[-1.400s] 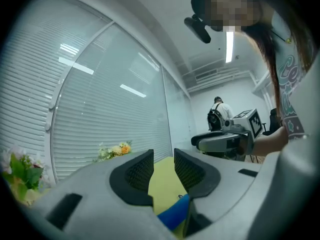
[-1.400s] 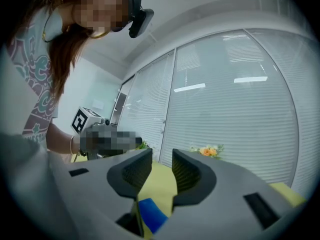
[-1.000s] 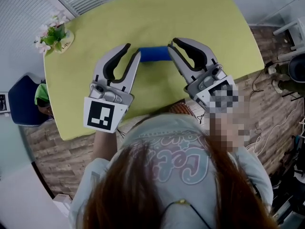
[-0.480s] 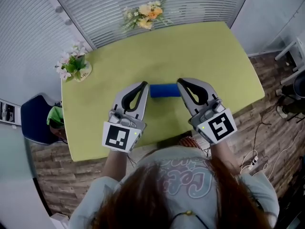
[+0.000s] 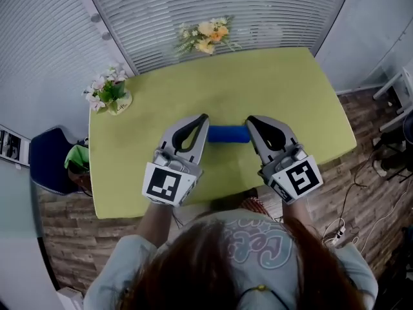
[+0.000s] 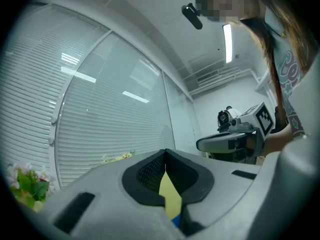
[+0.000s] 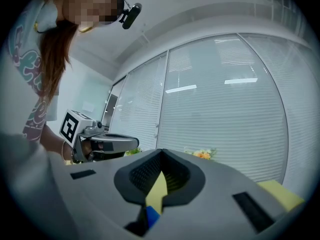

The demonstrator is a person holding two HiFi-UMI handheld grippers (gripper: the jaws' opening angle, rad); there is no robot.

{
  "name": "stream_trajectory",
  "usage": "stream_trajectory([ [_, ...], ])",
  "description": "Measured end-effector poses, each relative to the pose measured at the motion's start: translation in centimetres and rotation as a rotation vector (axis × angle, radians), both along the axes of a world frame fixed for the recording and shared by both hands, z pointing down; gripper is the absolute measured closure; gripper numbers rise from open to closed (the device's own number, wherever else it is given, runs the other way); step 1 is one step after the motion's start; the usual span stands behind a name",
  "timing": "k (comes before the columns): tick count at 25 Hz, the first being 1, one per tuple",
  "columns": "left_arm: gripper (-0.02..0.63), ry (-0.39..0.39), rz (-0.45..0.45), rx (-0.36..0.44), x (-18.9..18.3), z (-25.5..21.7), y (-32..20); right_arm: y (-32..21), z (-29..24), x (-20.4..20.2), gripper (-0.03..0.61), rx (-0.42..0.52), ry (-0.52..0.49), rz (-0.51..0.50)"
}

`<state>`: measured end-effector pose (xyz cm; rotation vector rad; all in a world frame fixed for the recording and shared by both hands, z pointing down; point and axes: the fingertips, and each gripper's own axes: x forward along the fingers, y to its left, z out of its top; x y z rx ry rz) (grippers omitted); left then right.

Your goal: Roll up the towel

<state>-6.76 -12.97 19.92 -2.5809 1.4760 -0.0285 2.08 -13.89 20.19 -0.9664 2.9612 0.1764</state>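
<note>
Towel, blue and rolled into a short cylinder, lies crosswise on the yellow-green bench in the head view. The left gripper is at one end of it and the right gripper at the other, each just beside or touching the roll. Both grippers have their tips together and hold nothing. Each marker cube shows a black-and-white square pattern. The print on the person's shirt cannot be read. A pink-and-white posy and yellow flowers stand at the bench's far edge, before white blinds.

In the left gripper view, the left gripper's jaws meet at the tips. Through the slit between them show a strip of bench and a blue sliver of towel.

In the right gripper view, the right gripper is likewise closed tip to tip. Bench and a blue corner of towel show through the gap.
</note>
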Motion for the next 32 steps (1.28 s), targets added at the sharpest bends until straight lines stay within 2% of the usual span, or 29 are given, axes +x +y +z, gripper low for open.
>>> stream_trajectory([
  [3,0.601,0.006,0.008,0.04,0.1,-0.1,0.1,0.4,-0.1,0.1,0.574,0.053,0.01,0.008],
  [5,0.601,0.024,0.023,0.039,0.7,-0.3,0.5,0.7,-0.3,0.6,0.574,0.082,0.012,0.019],
  [10,0.601,0.038,0.009,0.034,0.6,-0.9,0.2,-0.1,0.4,2.2,0.574,0.034,-0.008,0.063],
  [17,0.601,0.022,0.014,0.054,2.0,-1.1,0.1,-0.3,-0.9,3.4,0.574,0.072,-0.002,0.093],
  [22,0.601,0.022,-0.001,0.048,1.7,-0.7,0.3,-0.4,-0.2,3.6,0.574,0.055,-0.008,0.101],
  [27,0.601,0.014,-0.014,0.068,1.4,-0.7,0.6,-0.2,-0.8,3.4,0.574,0.069,-0.056,0.091],
  [32,0.601,0.002,-0.01,0.083,1.3,-0.5,0.6,-0.1,-1.0,2.9,0.575,0.091,-0.047,0.093],
])
